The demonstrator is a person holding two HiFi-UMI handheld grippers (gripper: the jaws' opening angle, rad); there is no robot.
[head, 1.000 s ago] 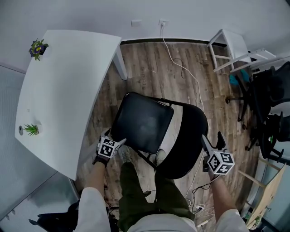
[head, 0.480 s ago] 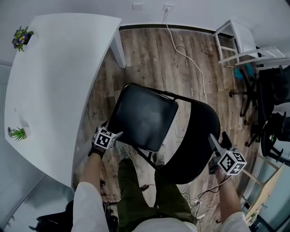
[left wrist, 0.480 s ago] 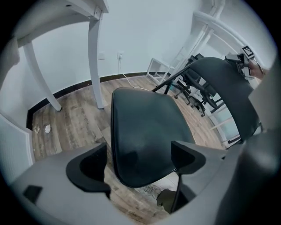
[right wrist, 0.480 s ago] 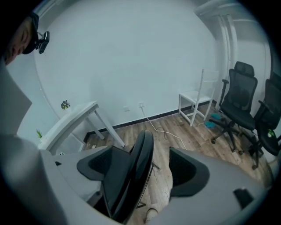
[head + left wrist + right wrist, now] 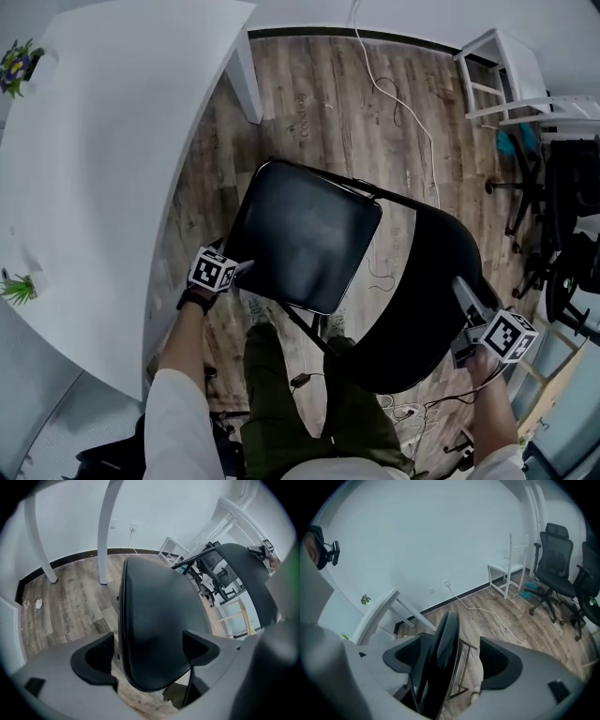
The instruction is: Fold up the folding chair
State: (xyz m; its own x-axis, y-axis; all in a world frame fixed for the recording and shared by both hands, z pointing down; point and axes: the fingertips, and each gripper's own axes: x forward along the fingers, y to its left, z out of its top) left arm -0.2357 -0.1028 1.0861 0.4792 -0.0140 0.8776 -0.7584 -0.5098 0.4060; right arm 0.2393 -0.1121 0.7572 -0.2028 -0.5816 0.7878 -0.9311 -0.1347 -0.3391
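Left gripper (image 5: 234, 270) sits at the near corner of the seat (image 5: 305, 234). Its jaws are wide apart and straddle the seat's edge. The seat fills the gap between them, but firm pad contact cannot be confirmed.

Right gripper (image 5: 466, 295) is at the outer edge of the backrest (image 5: 422, 272). Its jaws are likewise spread, with the backrest edge-on between them. The edge lies against one jaw, and clear space shows beside the other.

Chair (image 5: 394, 309) stands on the wood floor (image 5: 319, 103), beside the white table (image 5: 103, 141) and directly in front of the person's legs. It is not yet folded: the seat lies broad and near flat, with the backrest apart from it.

Assessment: one gripper is placed on each moving half, so that the seat and backrest can be swung together about the frame. Straddling the edges allows pushing without a hard clamp.

Hazards: a loose edge may slip out of the spread jaws. The person's legs are close to the closing frame, and a cable (image 5: 412, 122) trails on the floor behind the chair.
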